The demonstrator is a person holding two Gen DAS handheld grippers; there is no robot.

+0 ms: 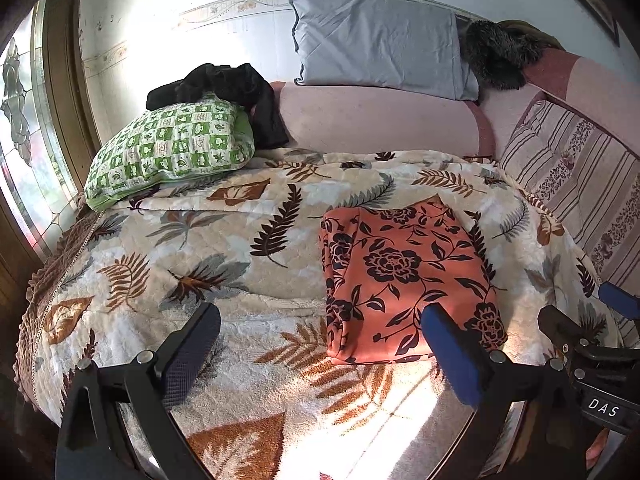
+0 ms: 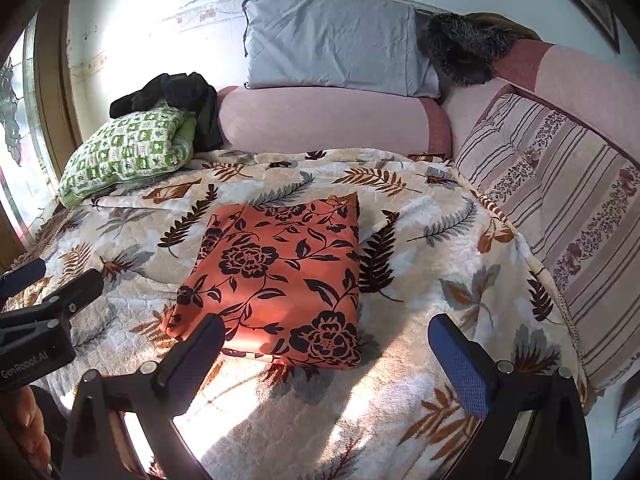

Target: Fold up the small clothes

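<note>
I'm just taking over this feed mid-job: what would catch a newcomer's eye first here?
The orange cloth with black flowers, folded into a neat rectangle, lies in the middle of the leaf-patterned blanket. Both the left gripper and the right gripper hang open just short of it, holding nothing. Behind it, a green checked pillow with dark clothing on top sits near the window.

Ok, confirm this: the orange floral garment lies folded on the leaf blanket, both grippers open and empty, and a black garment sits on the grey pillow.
One thing is wrong: the black garment sits on the green pillow, not the grey pillow, as the left wrist view shows. The rest holds: the orange garment lies folded on the blanket, and the left gripper and right gripper are open and empty.
</note>
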